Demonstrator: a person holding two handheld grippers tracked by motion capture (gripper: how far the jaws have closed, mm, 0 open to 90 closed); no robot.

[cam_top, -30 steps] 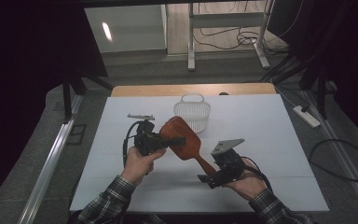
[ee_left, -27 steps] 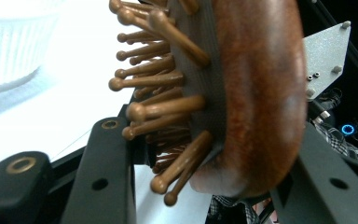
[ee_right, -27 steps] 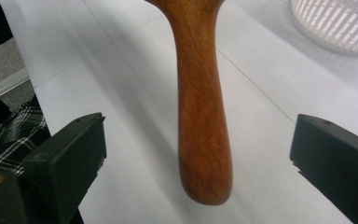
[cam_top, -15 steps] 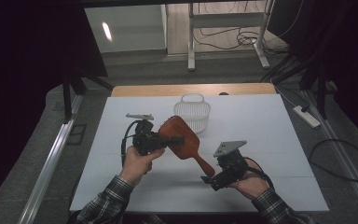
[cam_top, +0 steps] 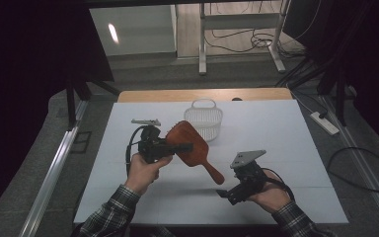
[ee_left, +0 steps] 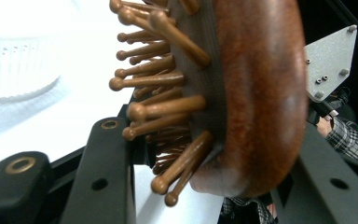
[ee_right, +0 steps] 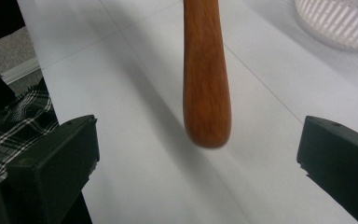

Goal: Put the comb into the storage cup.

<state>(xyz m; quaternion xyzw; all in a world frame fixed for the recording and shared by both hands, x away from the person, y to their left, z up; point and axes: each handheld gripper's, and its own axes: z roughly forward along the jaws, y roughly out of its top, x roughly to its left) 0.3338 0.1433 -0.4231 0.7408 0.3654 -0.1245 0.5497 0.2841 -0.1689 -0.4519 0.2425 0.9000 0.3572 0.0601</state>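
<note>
A brown wooden hairbrush (cam_top: 190,143) is held above the white table, its handle slanting toward the near right. My left gripper (cam_top: 177,147) is shut on its head. In the left gripper view, the brush's wooden back (ee_left: 261,93) presses the right jaw and its bristles (ee_left: 158,107) face the left jaw of the left gripper (ee_left: 214,191). My right gripper (cam_top: 227,193) sits near the front edge, just short of the handle's end (cam_top: 217,176). In the right gripper view, the right gripper (ee_right: 196,179) is open, and the handle tip (ee_right: 205,93) hangs ahead between the jaws, untouched.
A white slatted basket (cam_top: 204,120) stands at the back middle of the white table (cam_top: 276,128), just behind the brush head; its edge (ee_right: 340,18) is in the right gripper view. Plaid sleeves come in from the bottom. A power strip (cam_top: 326,123) lies on the floor at right.
My right gripper has drifted a little toward the near right, away from the handle's end. The left gripper and the brush have hardly moved.
</note>
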